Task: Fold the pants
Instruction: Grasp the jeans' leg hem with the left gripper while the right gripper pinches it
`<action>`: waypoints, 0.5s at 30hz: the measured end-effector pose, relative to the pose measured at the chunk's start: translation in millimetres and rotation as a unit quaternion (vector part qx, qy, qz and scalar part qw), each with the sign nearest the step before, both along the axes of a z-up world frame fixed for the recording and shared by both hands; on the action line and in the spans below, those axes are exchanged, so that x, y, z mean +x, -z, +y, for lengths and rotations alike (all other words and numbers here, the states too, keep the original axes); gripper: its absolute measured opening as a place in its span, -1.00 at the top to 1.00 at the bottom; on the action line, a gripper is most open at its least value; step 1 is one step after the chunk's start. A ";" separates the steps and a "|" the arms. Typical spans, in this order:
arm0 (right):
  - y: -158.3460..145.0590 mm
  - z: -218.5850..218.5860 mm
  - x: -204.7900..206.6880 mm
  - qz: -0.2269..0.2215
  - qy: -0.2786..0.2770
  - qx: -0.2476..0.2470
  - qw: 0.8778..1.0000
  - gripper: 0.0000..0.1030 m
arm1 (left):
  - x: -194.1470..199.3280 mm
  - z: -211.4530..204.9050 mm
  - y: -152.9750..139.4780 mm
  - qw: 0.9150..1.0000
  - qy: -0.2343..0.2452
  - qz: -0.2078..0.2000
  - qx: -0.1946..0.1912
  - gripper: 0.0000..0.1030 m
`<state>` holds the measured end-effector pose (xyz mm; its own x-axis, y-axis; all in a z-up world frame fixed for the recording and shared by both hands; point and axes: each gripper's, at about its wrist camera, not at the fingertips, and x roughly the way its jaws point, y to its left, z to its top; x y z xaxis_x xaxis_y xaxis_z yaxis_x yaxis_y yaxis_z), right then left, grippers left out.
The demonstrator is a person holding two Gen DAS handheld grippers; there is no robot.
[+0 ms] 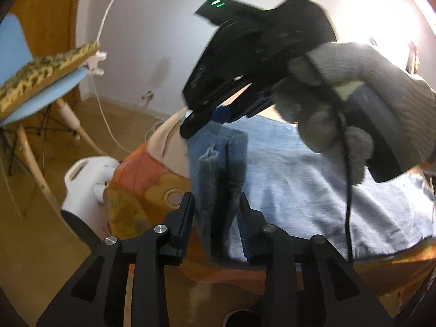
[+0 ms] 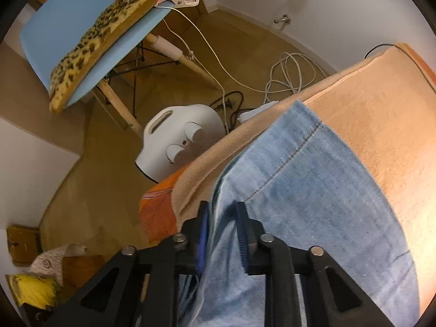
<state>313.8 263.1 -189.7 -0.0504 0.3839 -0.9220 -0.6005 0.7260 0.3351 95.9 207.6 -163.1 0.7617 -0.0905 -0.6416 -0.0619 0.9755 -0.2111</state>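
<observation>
Left wrist view
Left gripper (image 1: pixel 216 212): jaws closed on a bunched, upright fold of denim; cloth fills the gap between the fingers.
Pants (image 1: pixel 299 179): light blue denim, spread over the bed behind the pinched fold; the held edge is lifted off the surface.
Right gripper (image 1: pixel 201 120): seen from outside, held by a grey-gloved hand (image 1: pixel 327 103); its tip sits at the upper edge of the denim with blue cloth at the jaws.
Bedding (image 1: pixel 147 177): orange patterned cover, with a peach blanket (image 1: pixel 169 141) under the denim's far edge.
Surroundings: white heater (image 1: pixel 87 188) on the floor beside the bed; blue chair (image 1: pixel 41 92) with a leopard-print cushion (image 1: pixel 46 73).

Right wrist view
Right gripper (image 2: pixel 222 231): jaws clamped on a gathered strip of denim running between the fingers.
Pants (image 2: pixel 313 204): a stitched hem edge lies across the peach blanket (image 2: pixel 381 136); the fabric trails down past the gripper.
Surroundings: white heater (image 2: pixel 179 141), blue chair (image 2: pixel 81 41), loose white cables (image 2: pixel 291 73) on the floor.

Progress
Done: both grippers have hold of the same end of the denim, near each other.
Left: no finished fold is visible; judged mid-fold, with the held edge still to be carried over, laid down and released.
</observation>
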 end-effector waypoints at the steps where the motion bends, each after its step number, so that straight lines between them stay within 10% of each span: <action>1: -0.4 -0.9 0.1 -0.001 0.002 0.001 1.000 0.70 | 1.4 1.8 1.0 1.000 -0.001 0.002 -0.006 0.38; 7: -4.7 -13.4 1.3 0.008 0.029 0.033 0.999 0.87 | 0.5 7.7 -3.2 0.999 -0.006 -0.019 -0.040 0.33; 10: -10.2 -21.0 1.5 0.005 0.040 0.048 0.998 0.91 | -0.6 -2.2 -10.8 0.999 0.025 -0.031 -0.037 0.76; 15: -26.2 -55.3 2.1 0.000 0.073 0.085 0.994 0.93 | -0.3 -22.5 -21.5 0.994 0.088 -0.041 -0.040 0.79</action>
<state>316.0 207.7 -163.4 0.0177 0.5371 -0.8433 -0.4932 0.7384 0.4599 95.6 185.1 -141.6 0.7794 -0.2751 -0.5630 0.1285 0.9495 -0.2861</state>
